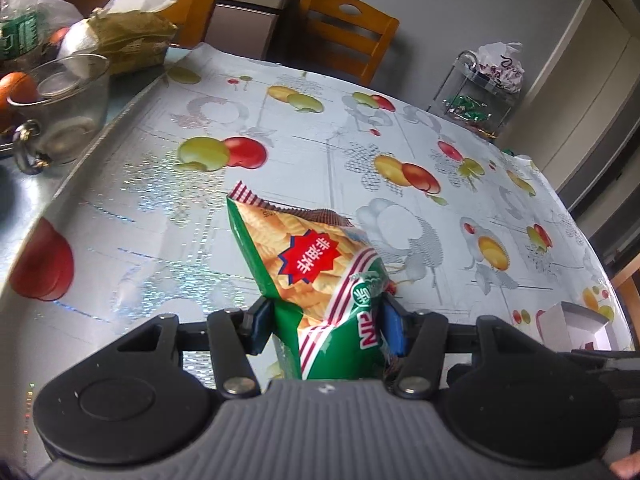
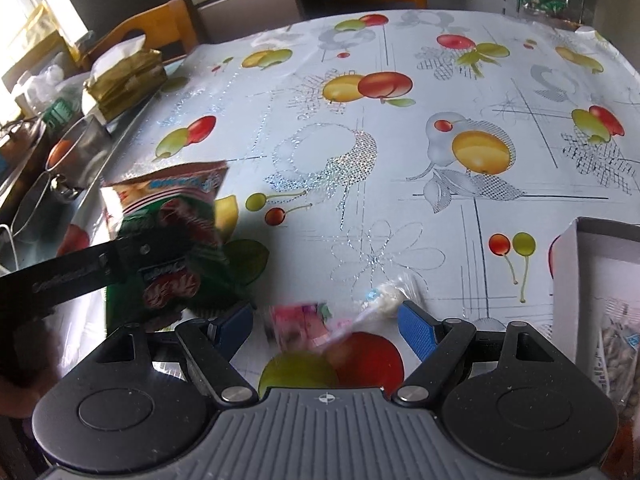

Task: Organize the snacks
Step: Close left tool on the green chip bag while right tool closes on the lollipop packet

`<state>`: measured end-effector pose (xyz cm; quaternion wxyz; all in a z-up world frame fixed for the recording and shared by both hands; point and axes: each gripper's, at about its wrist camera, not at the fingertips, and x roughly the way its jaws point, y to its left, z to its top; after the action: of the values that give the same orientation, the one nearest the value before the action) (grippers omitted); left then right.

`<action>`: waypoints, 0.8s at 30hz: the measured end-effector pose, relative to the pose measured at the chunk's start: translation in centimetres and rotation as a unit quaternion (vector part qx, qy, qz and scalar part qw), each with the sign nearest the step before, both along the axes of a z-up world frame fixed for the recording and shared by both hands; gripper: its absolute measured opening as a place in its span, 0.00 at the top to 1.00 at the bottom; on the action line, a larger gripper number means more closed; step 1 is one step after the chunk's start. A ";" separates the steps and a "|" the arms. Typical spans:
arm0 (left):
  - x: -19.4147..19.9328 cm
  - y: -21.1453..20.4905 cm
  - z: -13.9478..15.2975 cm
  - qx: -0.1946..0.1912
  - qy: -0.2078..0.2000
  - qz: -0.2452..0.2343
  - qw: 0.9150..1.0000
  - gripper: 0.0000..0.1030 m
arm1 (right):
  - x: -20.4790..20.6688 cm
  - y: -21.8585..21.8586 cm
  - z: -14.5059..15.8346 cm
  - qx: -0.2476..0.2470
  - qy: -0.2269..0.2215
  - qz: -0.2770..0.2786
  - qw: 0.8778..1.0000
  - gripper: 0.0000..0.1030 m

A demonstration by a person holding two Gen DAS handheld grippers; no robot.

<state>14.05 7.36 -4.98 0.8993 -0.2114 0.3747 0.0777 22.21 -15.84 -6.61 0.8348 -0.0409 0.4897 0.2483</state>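
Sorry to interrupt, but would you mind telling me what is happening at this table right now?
A person is sorting snacks with handheld tongs. The left tongs are clamped on a green chip bag, held above the fruit-print tablecloth. The right tongs are open above a small pink packet and a white wrapped candy. A white box with a bag of nuts sits at the right.

Table covered by glossy white oilcloth [image 1: 320, 148] printed with fruit. Two orange wooden chairs [image 1: 352, 36] stand at its far edge against a grey wall [image 1: 440, 8]. Clear acrylic shelf stand [image 1: 476, 92] in corner. Bright daylight from window [image 2: 28, 12] at left.
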 end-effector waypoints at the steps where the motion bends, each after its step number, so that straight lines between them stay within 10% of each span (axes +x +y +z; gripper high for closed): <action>1: -0.2 0.2 0.0 0.000 0.000 0.002 1.000 0.48 | 0.1 0.2 -0.2 -0.003 0.000 0.001 1.000 0.25; 24: -1.1 0.4 1.0 -0.009 -0.012 -0.012 1.000 0.49 | -0.4 1.7 -0.9 -0.054 -0.038 0.042 0.997 0.82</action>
<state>12.98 7.79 -4.01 0.9026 -0.2159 0.3674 0.0616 21.82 -14.14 -7.50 0.8382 -0.1158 0.4683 0.2545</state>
